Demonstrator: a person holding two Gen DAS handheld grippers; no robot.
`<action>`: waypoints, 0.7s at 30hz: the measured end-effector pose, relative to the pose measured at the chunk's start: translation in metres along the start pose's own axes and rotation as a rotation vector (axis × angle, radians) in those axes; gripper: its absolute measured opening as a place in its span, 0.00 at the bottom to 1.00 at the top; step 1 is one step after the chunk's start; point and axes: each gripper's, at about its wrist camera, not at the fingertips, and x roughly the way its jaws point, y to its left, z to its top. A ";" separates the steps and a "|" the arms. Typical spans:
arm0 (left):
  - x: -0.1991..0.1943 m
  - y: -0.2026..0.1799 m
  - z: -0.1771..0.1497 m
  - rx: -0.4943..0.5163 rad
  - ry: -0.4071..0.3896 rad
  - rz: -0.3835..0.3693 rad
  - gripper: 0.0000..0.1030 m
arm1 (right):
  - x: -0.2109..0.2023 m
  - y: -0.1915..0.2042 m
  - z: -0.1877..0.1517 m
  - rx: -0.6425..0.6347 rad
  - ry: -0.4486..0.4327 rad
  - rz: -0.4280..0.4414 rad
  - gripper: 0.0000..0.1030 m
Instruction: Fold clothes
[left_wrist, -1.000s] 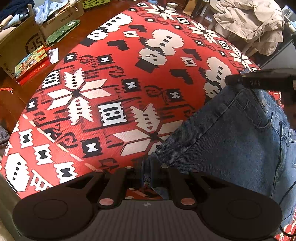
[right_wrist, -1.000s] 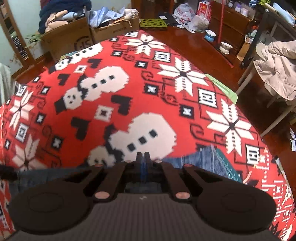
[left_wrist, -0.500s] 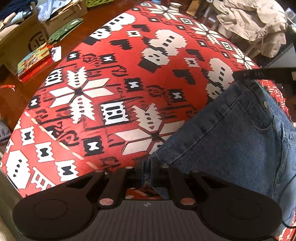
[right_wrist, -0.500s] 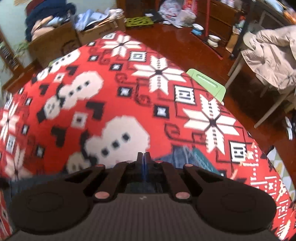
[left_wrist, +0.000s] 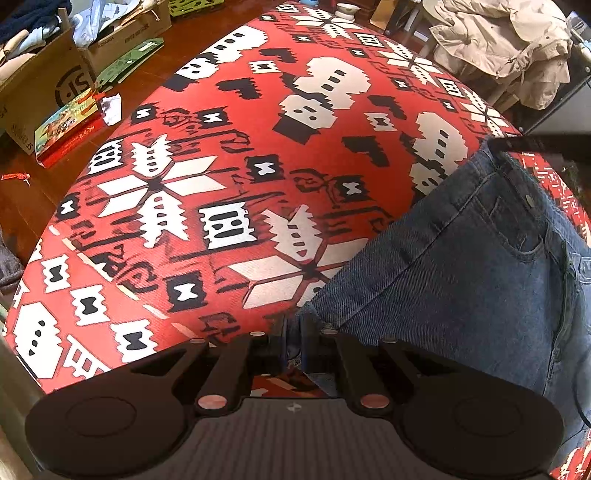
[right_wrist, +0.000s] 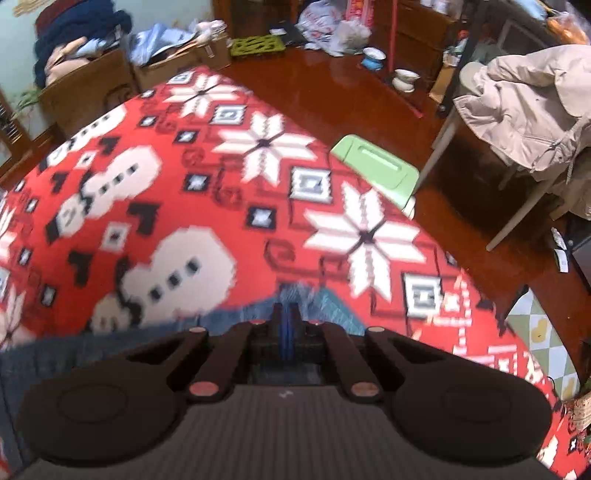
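Note:
A pair of blue denim jeans (left_wrist: 472, 266) hangs stretched between my two grippers above a red patterned tablecloth (left_wrist: 229, 155). My left gripper (left_wrist: 293, 332) is shut on one end of the waistband at the bottom centre of the left wrist view. My right gripper (right_wrist: 285, 321) is shut on the other end of the waistband; its dark fingers also show at the right edge of the left wrist view (left_wrist: 532, 144). In the right wrist view the denim (right_wrist: 325, 306) spreads just beyond the fingertips and is blurred.
The tablecloth (right_wrist: 184, 184) covers a table with snowman and snowflake motifs. Cardboard boxes (left_wrist: 44, 81) stand on the wooden floor at the left. A chair with a beige coat (right_wrist: 528, 107) stands at the right. A green board (right_wrist: 376, 166) lies beside the table's edge.
Both grippers have kept hold of the jeans. The right gripper has swung right and lifted, so the waistband is pulled straighter and more floor shows.

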 end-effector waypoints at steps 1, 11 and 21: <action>0.000 0.000 0.000 0.003 0.000 0.001 0.07 | 0.003 -0.001 0.003 0.005 -0.006 0.004 0.00; 0.001 -0.002 0.000 0.032 0.000 0.003 0.07 | -0.029 -0.022 -0.010 0.133 -0.048 -0.037 0.02; -0.017 -0.013 0.005 0.146 0.013 0.021 0.08 | -0.125 -0.046 -0.120 0.402 -0.021 -0.099 0.04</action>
